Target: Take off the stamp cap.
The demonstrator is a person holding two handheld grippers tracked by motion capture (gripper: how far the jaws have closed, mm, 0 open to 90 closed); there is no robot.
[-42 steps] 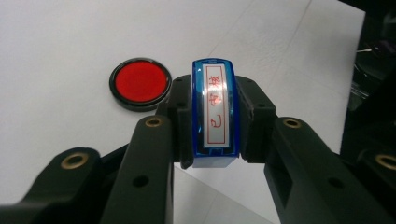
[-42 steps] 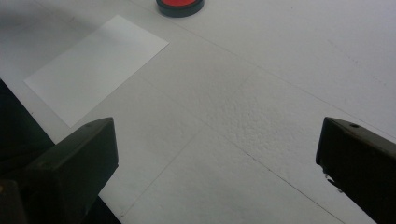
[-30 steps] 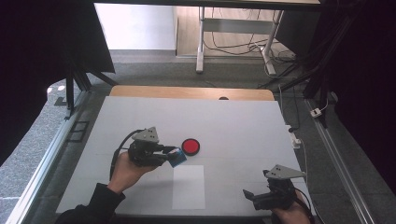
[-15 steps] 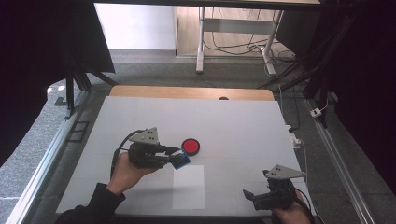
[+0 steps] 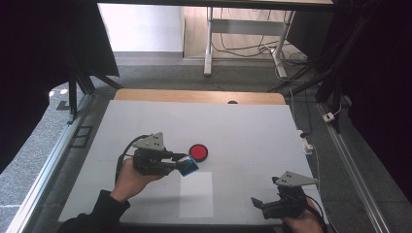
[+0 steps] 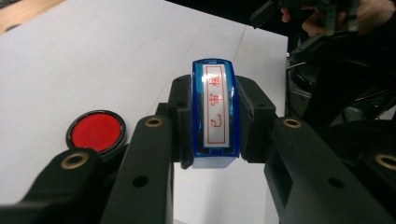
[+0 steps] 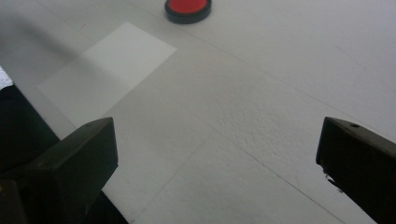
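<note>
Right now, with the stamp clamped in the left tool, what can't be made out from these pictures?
- Stamp: its printing face is turned away in the left gripper view and too small in the high view.
- Red ink pad: partly covered by the left tool.
- White sheet: near corner hidden by the right tool.

A table (image 5: 272, 131) with a pale grey top was seen, edged at its far side by a strip of bare wood (image 5: 194, 96). A round red ink pad in a black case (image 5: 198, 152) was set directly on the top, near the middle. A white sheet of paper (image 5: 196, 194) was laid flat toward the near edge, just on the near side of the pad and apart from it. Faint straight seams were seen running across the surface.
</note>
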